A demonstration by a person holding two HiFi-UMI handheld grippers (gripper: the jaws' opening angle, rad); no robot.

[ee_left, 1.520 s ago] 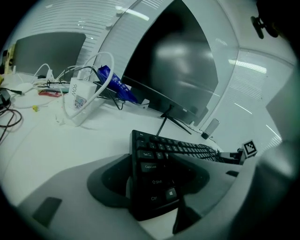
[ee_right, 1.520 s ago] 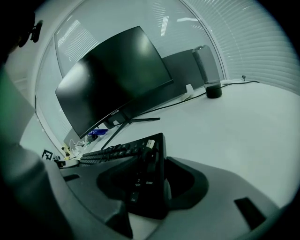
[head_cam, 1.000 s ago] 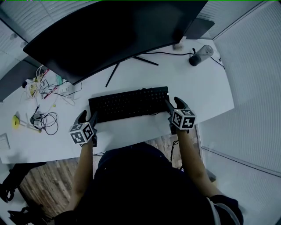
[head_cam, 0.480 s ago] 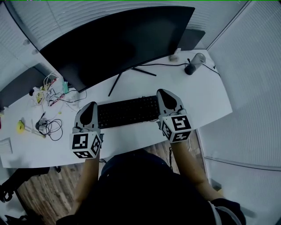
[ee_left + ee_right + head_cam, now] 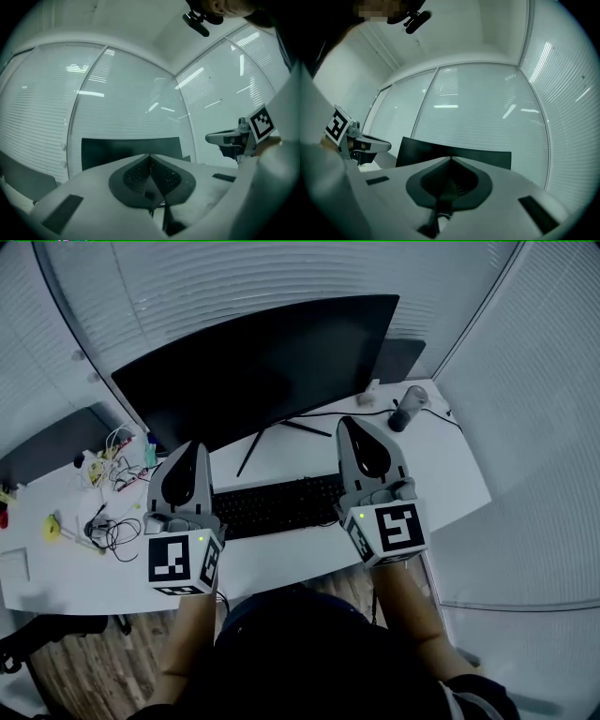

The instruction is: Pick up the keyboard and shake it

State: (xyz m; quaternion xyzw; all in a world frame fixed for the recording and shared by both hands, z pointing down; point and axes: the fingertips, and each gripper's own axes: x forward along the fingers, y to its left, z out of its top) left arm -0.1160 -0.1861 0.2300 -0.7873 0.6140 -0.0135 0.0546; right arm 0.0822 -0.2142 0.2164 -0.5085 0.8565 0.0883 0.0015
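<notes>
Head view: the keyboard (image 5: 277,505) lies flat on the white desk (image 5: 450,474) at frame centre, just below the monitor (image 5: 262,367). The left gripper (image 5: 191,447) and right gripper (image 5: 351,426) hang over its two short ends, tips aimed up-frame toward the monitor.

Left gripper view: the jaws are pressed together, pads meeting, with nothing between them. Only the monitor and blinds show ahead (no keyboard in sight).

Right gripper view: same reading, jaws together and empty.

Judgement: the pick-up is not yet begun. To do it well, spread both jaws, tip them down to the keyboard's short edges, clamp both ends at matching depth, and lift level and clear of the desk before shaking.
</notes>
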